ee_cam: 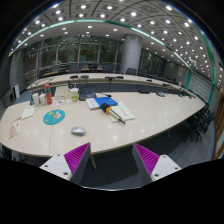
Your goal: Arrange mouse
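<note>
Overhead ceiling lights and glass partitions mark a large open office, with a long pale table (150,120) filling the foreground and further desks behind it.

1. Gripper state. The gripper (113,162) is held above the near edge of the table. Its two fingers, each with a magenta pad (76,156), stand wide apart. Nothing lies between them and nothing is gripped.

2. Task object. The mouse (78,130), a small grey oval, rests on the table surface beyond the fingers, slightly toward the left finger and well apart from both. It is untouched.

3. Surrounding items. A round teal disc (54,116), possibly a mouse mat, lies just beyond the mouse toward the left end of the table. A blue book or folder (102,102) with white papers (122,113) sits near the table centre. Bottles and small containers (46,96) stand at the far left edge; their type cannot be determined.

4. Step in hand. Judged from this layout, the approach phase is in progress; the grasp is not yet made.

5. Next move. Advance and lower the gripper toward the mouse, shifting leftward so the mouse sits centred between the pads, then close across its narrow sides. Where it should then be set down cannot be confirmed; the teal disc is a likely place.
</note>
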